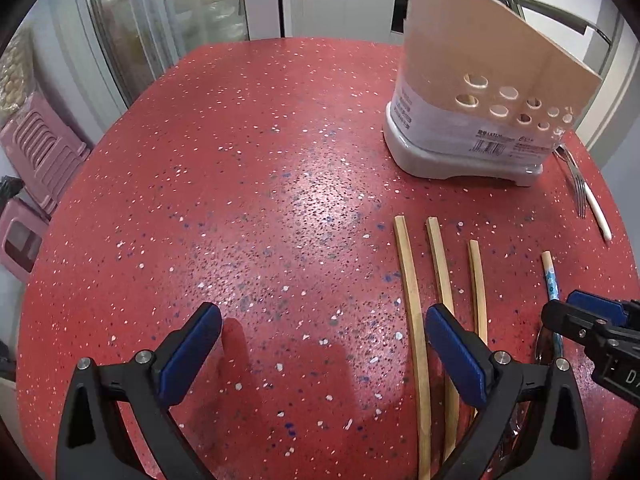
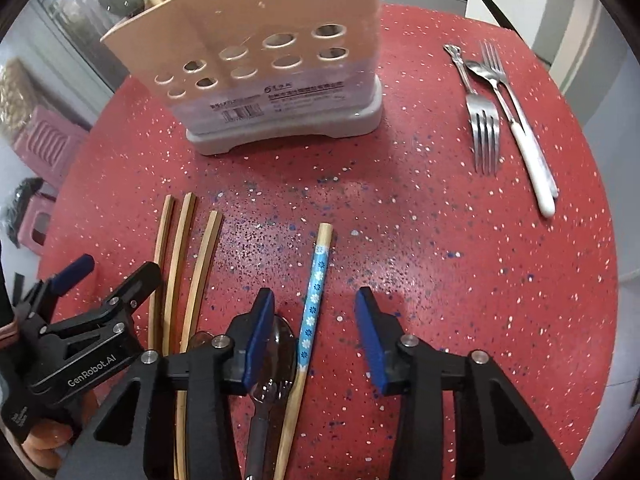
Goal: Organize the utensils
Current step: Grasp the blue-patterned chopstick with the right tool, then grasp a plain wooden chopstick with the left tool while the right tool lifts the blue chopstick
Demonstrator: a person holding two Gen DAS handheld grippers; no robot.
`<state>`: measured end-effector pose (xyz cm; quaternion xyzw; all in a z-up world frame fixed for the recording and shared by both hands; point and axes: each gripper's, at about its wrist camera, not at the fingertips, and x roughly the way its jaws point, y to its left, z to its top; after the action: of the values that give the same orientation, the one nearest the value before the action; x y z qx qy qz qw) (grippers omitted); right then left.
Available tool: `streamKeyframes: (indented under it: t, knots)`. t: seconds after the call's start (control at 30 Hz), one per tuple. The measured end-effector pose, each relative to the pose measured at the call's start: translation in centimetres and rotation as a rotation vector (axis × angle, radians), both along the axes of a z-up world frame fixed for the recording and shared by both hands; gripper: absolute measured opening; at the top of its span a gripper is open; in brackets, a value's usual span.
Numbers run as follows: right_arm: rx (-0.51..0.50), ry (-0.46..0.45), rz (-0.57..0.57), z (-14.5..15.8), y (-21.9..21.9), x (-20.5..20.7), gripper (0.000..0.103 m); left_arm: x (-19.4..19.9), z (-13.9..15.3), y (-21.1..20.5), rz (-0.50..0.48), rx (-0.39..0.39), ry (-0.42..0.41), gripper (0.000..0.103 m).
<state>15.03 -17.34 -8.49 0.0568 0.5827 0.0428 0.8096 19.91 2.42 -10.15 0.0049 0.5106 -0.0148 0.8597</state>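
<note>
Jaws apart astride patterned chopstick (image 2: 316, 292)

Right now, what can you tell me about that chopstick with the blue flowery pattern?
The blue-patterned chopstick is a single slim stick, seemingly bamboo or wood, with a bare tan tip at its far end, a light blue band printed with small white flowers along the upper part, and plain tan wood below. It lies flat on the red speckled table, pointing toward the utensil holder. It sits between the open jaws of the right gripper, unpinched, close beside a dark spoon; whether they touch is unclear.
</note>
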Motion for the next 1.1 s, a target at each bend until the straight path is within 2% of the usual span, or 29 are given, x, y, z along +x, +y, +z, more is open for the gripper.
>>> streamKeyframes:
  t: [0.17, 0.23, 0.33, 0.5, 0.7, 0.77, 0.87, 1.03, 1.1]
  knots:
    - [-0.059, 0.014, 0.02, -0.1, 1.7, 0.7, 0.035, 0.1, -0.3, -0.5, -0.021, 0.021, 0.013, 0.103]
    - [-0.036, 0.026, 0.012, -0.1, 1.6, 1.0, 0.033, 0.1, -0.2, -0.6, -0.027, 0.022, 0.019, 0.103]
    - [0.032, 0.05, -0.029, 0.2, 0.2, 1.6, 0.032, 0.4, -0.1, -0.4, -0.029, 0.018, 0.024, 0.103]
    - [0.008, 0.058, -0.028, 0.3, -0.4, 2.0, 0.032, 0.7, 0.1, -0.4, -0.042, 0.016, 0.023, 0.103]
    - [-0.054, 0.068, 0.018, 0.0, 2.1, 2.7, 0.032, 1.5, 0.4, -1.3, -0.074, 0.016, 0.037, 0.103]
    - [-0.07, 0.07, 0.027, -0.2, 3.1, 2.9, 0.03, 1.5, 0.5, -1.5, -0.086, 0.004, 0.045, 0.097]
    - [-0.081, 0.072, 0.023, -0.4, 3.2, 3.0, 0.019, 1.6, 0.9, -2.3, -0.128, 0.011, 0.057, 0.085]
    - [-0.034, 0.08, 0.025, -0.2, 1.9, 2.8, 0.009, 1.9, 1.5, -4.2, -0.211, 0.108, 0.083, 0.077]
    - [-0.008, 0.076, 0.024, -0.2, 1.7, 2.6, 0.008, 2.2, 1.8, -4.8, -0.251, 0.113, 0.114, 0.065]
